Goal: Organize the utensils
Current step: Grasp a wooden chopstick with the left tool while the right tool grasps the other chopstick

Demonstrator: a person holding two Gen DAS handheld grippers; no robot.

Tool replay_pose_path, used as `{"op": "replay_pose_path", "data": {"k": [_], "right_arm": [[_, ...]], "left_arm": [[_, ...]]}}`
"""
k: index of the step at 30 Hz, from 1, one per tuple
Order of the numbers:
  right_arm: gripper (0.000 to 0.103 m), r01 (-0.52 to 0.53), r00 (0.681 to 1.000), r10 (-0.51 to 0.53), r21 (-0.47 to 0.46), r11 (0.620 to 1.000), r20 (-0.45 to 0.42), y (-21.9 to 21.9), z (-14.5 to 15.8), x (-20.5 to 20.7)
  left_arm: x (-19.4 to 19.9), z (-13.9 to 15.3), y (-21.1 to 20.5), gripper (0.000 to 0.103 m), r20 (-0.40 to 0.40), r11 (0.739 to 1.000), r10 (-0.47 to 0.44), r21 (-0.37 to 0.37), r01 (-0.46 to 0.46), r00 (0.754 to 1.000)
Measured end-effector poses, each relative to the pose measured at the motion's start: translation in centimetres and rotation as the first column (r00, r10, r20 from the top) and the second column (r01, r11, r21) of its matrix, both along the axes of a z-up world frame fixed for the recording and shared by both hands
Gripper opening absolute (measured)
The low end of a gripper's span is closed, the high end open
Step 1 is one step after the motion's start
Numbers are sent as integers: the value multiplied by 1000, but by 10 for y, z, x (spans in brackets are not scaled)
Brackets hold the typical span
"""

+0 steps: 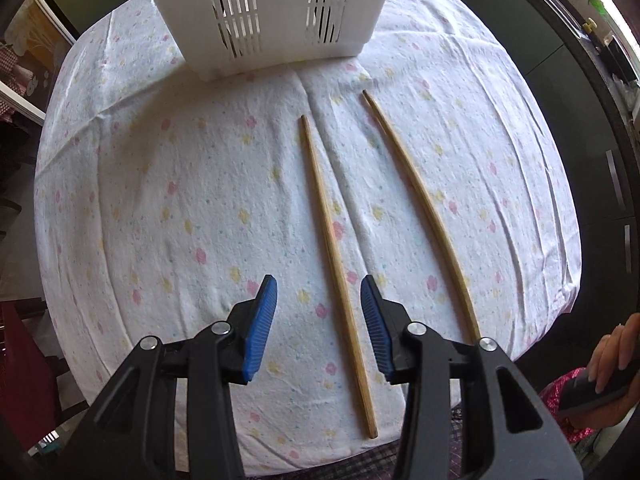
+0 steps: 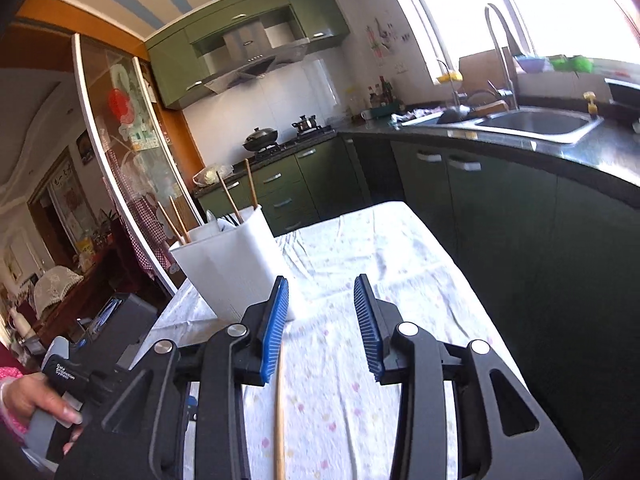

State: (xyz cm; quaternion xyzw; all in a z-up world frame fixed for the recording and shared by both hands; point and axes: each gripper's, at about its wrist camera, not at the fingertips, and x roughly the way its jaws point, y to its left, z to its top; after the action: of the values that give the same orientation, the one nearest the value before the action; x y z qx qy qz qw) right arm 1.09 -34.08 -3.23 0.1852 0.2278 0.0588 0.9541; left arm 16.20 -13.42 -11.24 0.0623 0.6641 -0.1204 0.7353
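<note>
From the left wrist, the left gripper [image 1: 319, 316] hangs wide open and empty above the flowered cloth [image 1: 180, 200], its blue pads either side of one chopstick [image 1: 338, 272]. A second chopstick [image 1: 424, 208] lies just beside it, both pointing toward the white basket [image 1: 276, 12].

From the right wrist, the right gripper [image 2: 321, 326] is also wide open, holding nothing, over a chopstick [image 2: 279, 416] on the cloth. The basket [image 2: 228, 264] holds more chopsticks [image 2: 230, 196] upright.
</note>
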Motion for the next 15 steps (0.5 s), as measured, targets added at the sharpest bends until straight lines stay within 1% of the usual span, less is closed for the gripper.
{"op": "replay_pose_path", "data": {"k": [3, 6, 9, 13, 15], "right_arm": [[36, -5, 999, 5, 6, 1000, -37, -8, -11, -6], [36, -19, 998, 19, 1, 1000, -64, -7, -14, -4], [36, -43, 995, 41, -21, 999, -91, 0, -14, 1], [36, -67, 991, 60, -58, 996, -121, 13, -8, 11], [36, -79, 988, 67, -78, 994, -137, 18, -5, 16]], "left_arm": [[5, -4, -7, 42, 10, 1000, 14, 14, -14, 1000], [7, -10, -13, 41, 2, 1000, 15, 22, -15, 1000], [8, -15, -19, 37, -5, 999, 6, 42, -6, 1000], [9, -16, -27, 33, 6, 999, 0, 53, 0, 1000], [9, -16, -30, 30, 14, 998, -3, 64, 2, 1000]]}}
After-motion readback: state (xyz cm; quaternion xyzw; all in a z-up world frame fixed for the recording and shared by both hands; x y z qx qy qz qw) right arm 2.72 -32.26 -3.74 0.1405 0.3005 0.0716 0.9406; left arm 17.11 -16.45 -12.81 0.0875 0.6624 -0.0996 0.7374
